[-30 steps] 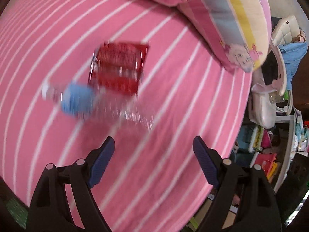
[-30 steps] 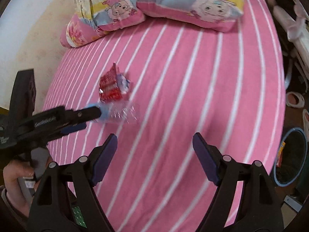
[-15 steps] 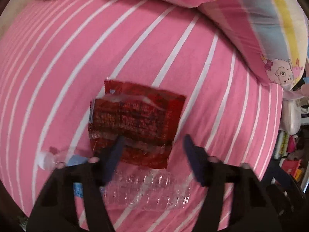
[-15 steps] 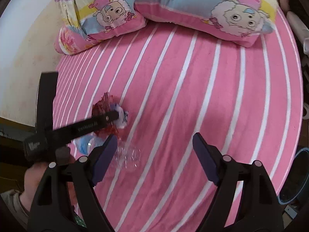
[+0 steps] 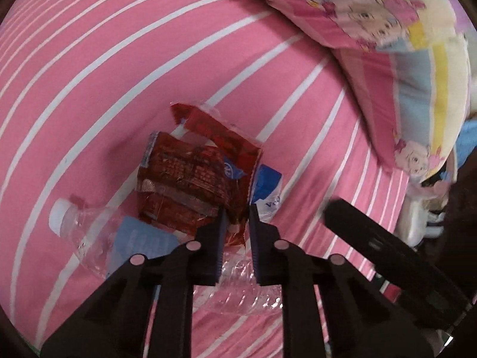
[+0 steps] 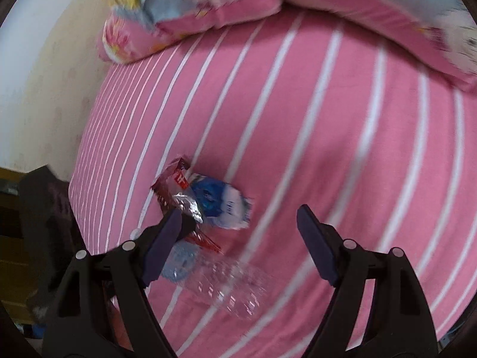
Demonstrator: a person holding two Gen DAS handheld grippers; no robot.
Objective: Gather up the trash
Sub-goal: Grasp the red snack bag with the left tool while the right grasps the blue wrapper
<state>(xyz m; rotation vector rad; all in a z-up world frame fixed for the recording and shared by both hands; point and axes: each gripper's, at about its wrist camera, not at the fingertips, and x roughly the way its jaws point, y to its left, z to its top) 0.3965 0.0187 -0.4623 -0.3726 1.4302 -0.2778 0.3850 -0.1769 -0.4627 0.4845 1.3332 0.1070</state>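
Note:
A crumpled red snack wrapper [image 5: 196,176] lies on the pink striped bed, over a blue and white packet [image 5: 266,188]. A clear plastic bottle [image 5: 98,232] with a white cap and blue label lies just in front. My left gripper [image 5: 235,211] is shut on the wrapper's near edge. In the right wrist view the wrapper [image 6: 176,188], the packet [image 6: 220,203] and the bottle [image 6: 226,289] lie ahead and left. My right gripper [image 6: 238,223] is open and empty above the bed, near the bottle.
Cartoon-print pillows [image 5: 387,38] lie at the head of the bed [image 6: 328,125], also in the right wrist view [image 6: 193,6]. A cream wall [image 6: 53,68] borders the bed's left side. Cluttered furniture [image 5: 426,217] stands past the right edge.
My left gripper moved down to the trash and closed on the red wrapper, crumpling it. My right gripper swung closer to the trash pile and stays open.

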